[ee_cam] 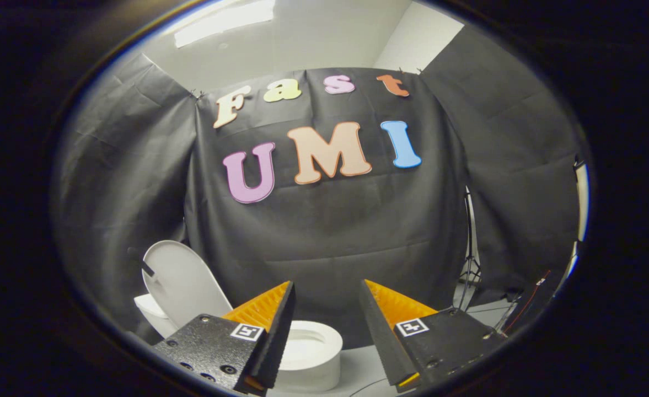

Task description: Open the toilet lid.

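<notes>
- Nearest the camera, the handheld two-finger gripper (324, 325) with black plates and orange ribbed fingers (263, 309) holds its jaws spread wide with nothing between them; that fits a tool that has no hold to keep at this moment.
- Just beyond the fingertips, and lower than them, sits the small white toilet bowl with its oval seat ring (313, 347). Its rim shows between the two fingers and partly behind the left one, so the tool is drawn back and raised clear of it, not in contact.
- Beyond the left finger and off to its left, the white rounded plastic toilet lid (183, 284) stands tilted up and back, its inner face turned toward the tool. It appears to lean near the white cistern block (150, 314) behind it, which would explain why it stays up with nothing holding it.
- Judging from how the lid stands, the opening looks done; the spread jaws and the gap between tool and lid suit a released, finished lift.
- Far ahead of the fingers hangs the black cloth booth wall (335, 220), creased and pinned at the top, serving as a plain backdrop.
- Beyond the right finger, a thin metal stand (470, 264) rises at the cloth's edge, likely supporting the drape.
</notes>
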`<state>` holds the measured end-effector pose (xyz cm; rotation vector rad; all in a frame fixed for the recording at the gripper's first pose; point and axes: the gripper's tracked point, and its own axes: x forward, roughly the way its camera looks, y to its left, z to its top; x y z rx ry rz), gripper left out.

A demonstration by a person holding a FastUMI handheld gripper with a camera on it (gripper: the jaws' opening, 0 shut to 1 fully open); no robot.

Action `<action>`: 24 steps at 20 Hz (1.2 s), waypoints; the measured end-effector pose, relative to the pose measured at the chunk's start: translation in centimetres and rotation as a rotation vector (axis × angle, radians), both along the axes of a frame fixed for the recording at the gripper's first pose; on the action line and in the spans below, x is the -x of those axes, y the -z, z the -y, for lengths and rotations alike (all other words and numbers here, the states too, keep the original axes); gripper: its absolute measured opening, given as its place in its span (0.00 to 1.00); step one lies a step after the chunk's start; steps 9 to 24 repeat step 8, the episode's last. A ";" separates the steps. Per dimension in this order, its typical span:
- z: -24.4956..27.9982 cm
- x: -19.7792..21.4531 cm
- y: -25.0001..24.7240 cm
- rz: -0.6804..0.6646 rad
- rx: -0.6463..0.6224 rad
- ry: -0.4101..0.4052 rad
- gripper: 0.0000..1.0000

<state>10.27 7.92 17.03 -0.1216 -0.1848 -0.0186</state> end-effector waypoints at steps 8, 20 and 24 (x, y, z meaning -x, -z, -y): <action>-0.6 -0.9 2.3 -0.109 0.046 -0.023 0.61; -0.6 -0.9 2.3 -0.109 0.046 -0.023 0.61; -0.6 -0.9 2.3 -0.109 0.046 -0.023 0.61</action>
